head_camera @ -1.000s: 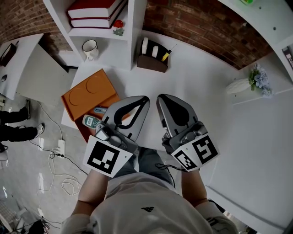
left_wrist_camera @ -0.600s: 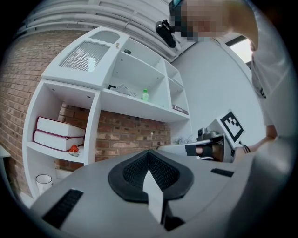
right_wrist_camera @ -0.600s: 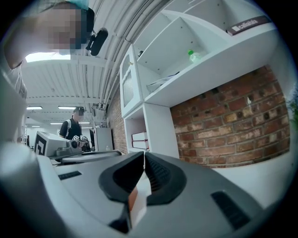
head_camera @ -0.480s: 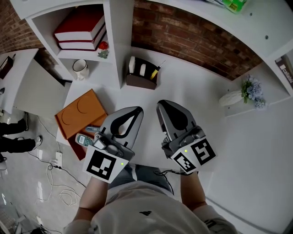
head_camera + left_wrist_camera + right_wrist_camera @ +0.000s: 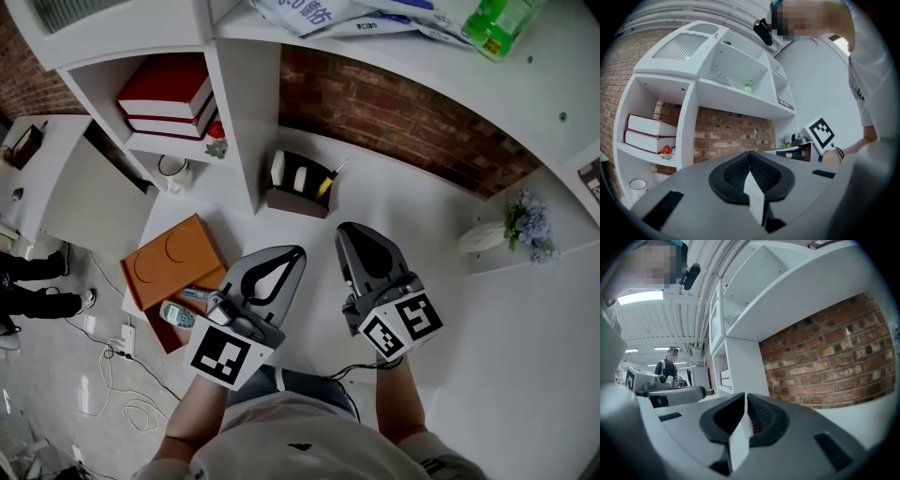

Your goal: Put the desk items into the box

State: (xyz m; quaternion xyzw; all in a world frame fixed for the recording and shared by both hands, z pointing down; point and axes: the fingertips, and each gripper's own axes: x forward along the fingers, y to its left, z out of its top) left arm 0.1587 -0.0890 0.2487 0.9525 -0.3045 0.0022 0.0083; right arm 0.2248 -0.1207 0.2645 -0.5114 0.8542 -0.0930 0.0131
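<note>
Left gripper and right gripper lie side by side over the white desk, just on our side of the brown pen holder. Each has its jaws pressed together with nothing between them. Their cubes carry black-and-white square markers, patterns only.

For writing, we find white bags on the top shelf, beyond the holder, with blue print too warped for us to read. To the right of them stands a green bottle whose label is too small to make out.

The holder itself contains a few white pieces and a yellow-and-black stick leaning out at its right end.

Left of the holder and nearer to us, at the desk's edge, sits the box, dark red. Its orange lid, pressed with two circles, lies askew over it. In the uncovered part we see a pale handheld device and a slim pen-like thing.

Just left of the holder, past the shelf's upright, stands a white mug; we cannot see inside it. Above the mug are two stacked red books. Well to the right of the holder is a white vase with pale flowers.
</note>
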